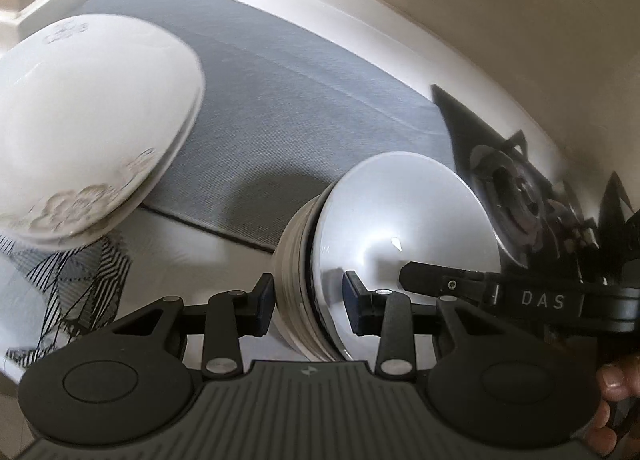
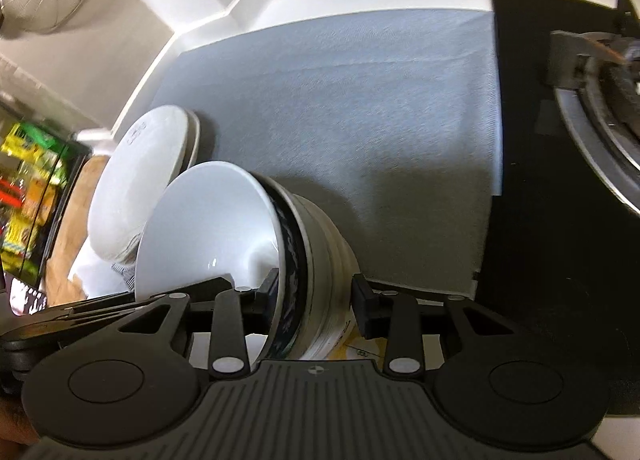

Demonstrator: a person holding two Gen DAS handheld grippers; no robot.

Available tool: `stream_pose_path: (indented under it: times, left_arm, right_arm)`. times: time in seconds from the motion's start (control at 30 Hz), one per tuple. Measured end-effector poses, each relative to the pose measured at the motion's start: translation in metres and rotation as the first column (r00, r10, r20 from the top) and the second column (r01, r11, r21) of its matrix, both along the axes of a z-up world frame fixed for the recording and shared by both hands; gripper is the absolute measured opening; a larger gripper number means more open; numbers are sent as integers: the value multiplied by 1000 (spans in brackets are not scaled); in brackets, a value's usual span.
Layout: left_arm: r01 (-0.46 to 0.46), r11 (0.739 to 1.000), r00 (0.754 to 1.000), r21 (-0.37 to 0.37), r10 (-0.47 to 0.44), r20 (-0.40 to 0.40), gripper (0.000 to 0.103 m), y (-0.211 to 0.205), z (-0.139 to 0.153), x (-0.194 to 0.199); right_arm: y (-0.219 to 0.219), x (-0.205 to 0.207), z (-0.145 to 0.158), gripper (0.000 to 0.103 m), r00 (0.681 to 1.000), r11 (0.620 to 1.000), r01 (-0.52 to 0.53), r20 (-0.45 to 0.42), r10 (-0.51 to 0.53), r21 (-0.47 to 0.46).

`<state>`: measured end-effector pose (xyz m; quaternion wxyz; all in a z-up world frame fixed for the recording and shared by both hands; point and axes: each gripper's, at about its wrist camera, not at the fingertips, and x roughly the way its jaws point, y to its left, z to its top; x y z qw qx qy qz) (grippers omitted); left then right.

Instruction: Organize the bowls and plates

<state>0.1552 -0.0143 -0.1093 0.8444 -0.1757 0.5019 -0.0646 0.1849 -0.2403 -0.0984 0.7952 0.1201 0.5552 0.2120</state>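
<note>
White stacked bowls (image 1: 360, 260) sit clamped between both grippers' fingers.

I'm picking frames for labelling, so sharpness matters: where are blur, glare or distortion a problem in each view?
Left wrist view: the plates at left are motion-smeared, the top bowl of the stack of bowls carries a small glare spot, and the counter edge bows from fisheye distortion. Right wrist view: the gas burner and the colourful items at far left are blurred; the grey mat looks soft.
</note>
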Motion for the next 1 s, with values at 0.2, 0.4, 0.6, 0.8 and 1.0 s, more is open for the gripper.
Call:
stream_pose_path:
  times: [0.2,0.4,0.6,0.8,1.0]
  left_arm:
    - [94,995,994,-28,-92,64,41,3,15,17]
    - [160,987,978,-17,-156,139,41,22,41,30]
    - [136,991,974,-7,-132,183,40,77,61,39]
    - [71,997,982,11,-72,175,39,146,64,42]
    - [16,1000,990,7,-16,137,39,206,53,41]
  right_arm:
    - [-6,-4,17,37,994,994,104,46,-103,-13]
    - [4,-7,46,37,974,980,198,113,-195,-15]
    - [42,3,68,37,962,975,220,162,-220,17]
    - [106,20,72,37,968,983,177,174,-182,47]
    - [172,33,62,37,981,991,128,141,-132,36]
